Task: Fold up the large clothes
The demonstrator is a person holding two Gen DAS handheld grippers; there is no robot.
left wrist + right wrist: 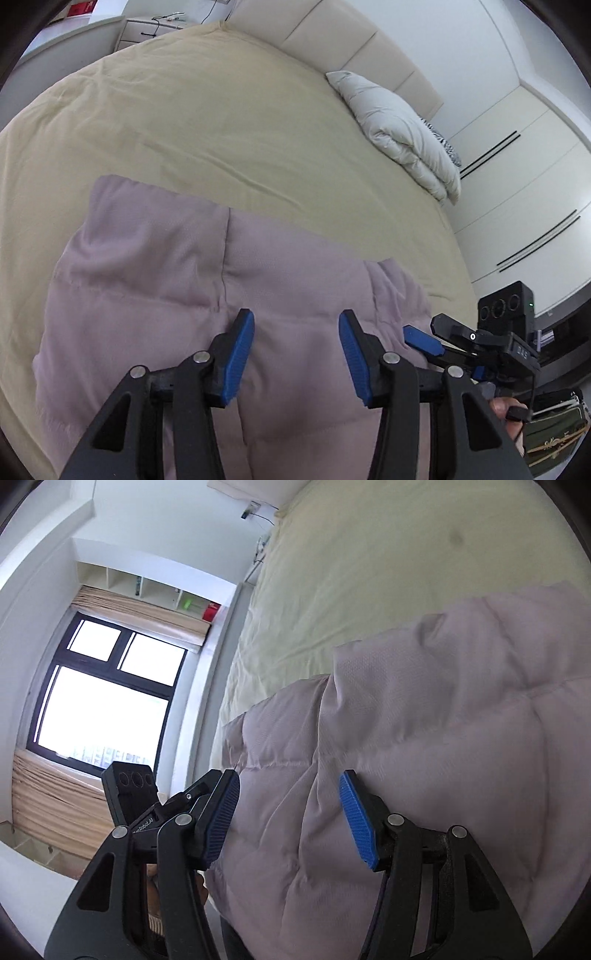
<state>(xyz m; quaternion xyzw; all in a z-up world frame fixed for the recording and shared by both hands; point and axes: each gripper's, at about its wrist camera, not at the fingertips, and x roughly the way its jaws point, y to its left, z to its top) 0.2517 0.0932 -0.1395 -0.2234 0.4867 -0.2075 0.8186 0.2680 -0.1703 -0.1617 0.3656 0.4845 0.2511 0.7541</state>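
Note:
A pale lilac quilted jacket (184, 277) lies folded on the yellowish bed sheet (221, 110), close to the near edge. My left gripper (296, 321) hovers above its near part, blue pads apart, nothing pinched between them. In the right wrist view the same jacket (443, 738) fills the lower right, one layer folded over another. My right gripper (290, 779) is held over it, open and clear of the cloth. The right gripper's blue finger (424, 341) shows beside the left one, at the jacket's right edge.
A folded white duvet (399, 129) lies by the padded headboard (351, 44). White wardrobe doors (517, 184) stand beyond the bed's right side. A nightstand (155, 29) is at the far corner. A window (103, 701) with blinds faces the bed's other side (369, 554).

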